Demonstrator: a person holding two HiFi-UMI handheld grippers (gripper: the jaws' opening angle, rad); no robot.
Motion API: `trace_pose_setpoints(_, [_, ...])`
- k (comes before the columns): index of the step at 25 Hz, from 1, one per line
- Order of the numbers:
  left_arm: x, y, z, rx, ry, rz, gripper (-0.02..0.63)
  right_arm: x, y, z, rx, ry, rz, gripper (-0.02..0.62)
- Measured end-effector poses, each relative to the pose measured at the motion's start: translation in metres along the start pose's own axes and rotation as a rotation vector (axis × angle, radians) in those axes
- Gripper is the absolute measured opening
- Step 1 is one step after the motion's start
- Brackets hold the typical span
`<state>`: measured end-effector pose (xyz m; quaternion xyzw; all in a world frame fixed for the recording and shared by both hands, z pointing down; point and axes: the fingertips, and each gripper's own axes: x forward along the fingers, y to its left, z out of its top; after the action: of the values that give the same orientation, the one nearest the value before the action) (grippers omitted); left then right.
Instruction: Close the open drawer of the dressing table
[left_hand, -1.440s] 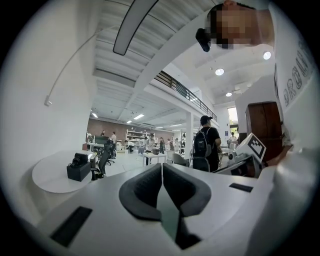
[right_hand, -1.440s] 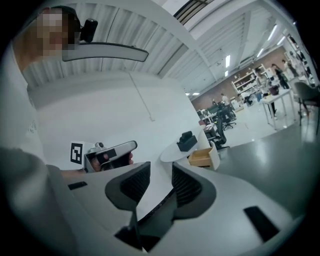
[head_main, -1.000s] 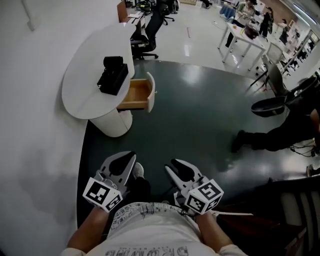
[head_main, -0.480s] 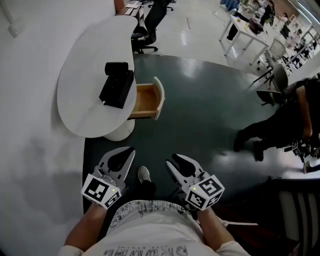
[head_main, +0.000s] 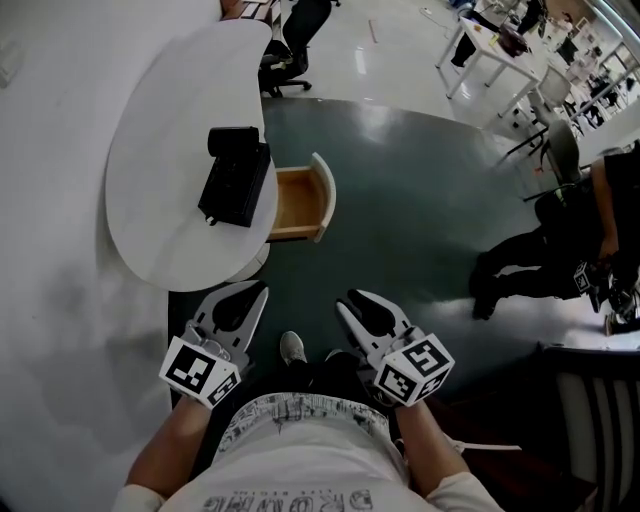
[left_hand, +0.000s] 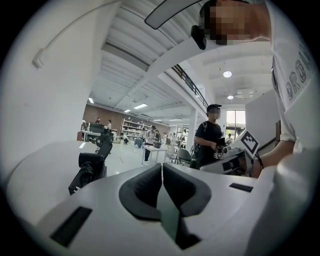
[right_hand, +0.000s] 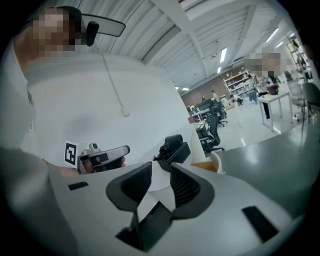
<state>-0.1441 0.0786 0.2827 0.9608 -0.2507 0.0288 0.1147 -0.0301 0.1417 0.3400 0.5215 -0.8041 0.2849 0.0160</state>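
The white dressing table (head_main: 150, 150) stands at the left with its drawer (head_main: 298, 203) pulled out, showing a wooden inside and a curved white front (head_main: 322, 195). The right gripper view also catches the drawer (right_hand: 206, 165). My left gripper (head_main: 258, 292) hovers in front of the table's near end, below the drawer; its pads meet (left_hand: 161, 166) and hold nothing. To its right my right gripper (head_main: 353, 298) is open (right_hand: 161, 167); its jaws have just been closing, with nothing between them. Both grippers are well short of the drawer.
A black camera-like device (head_main: 235, 175) lies on the tabletop beside the drawer. A person in black (head_main: 560, 245) stands on the dark floor at the right. Office chairs (head_main: 290, 50) and white desks (head_main: 490, 50) fill the background. My shoe (head_main: 292, 348) shows between the grippers.
Both grippers have moved forward together, so the dressing table and its open drawer sit nearer. The person at the right has shifted. The drawer is as far out as before.
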Motion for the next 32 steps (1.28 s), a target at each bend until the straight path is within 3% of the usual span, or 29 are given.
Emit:
trace_pose_setpoints(12, [0.052,0.039,-0.012,-0.013,0.029,0.018,0.026,0.049,-0.048,0.01,0.001,0.038,0.021,0.126])
trace_pose_setpoints(25, [0.172,0.083,-0.042,-0.039,0.131,0.073,0.026,0.118,-0.176,0.037,0.038,0.111,0.049,0.126])
trace_pose_setpoints(32, [0.22,0.108,-0.071,-0.064,0.211,0.122,0.026,0.159,-0.238,0.029,0.097,0.161,0.073,0.127])
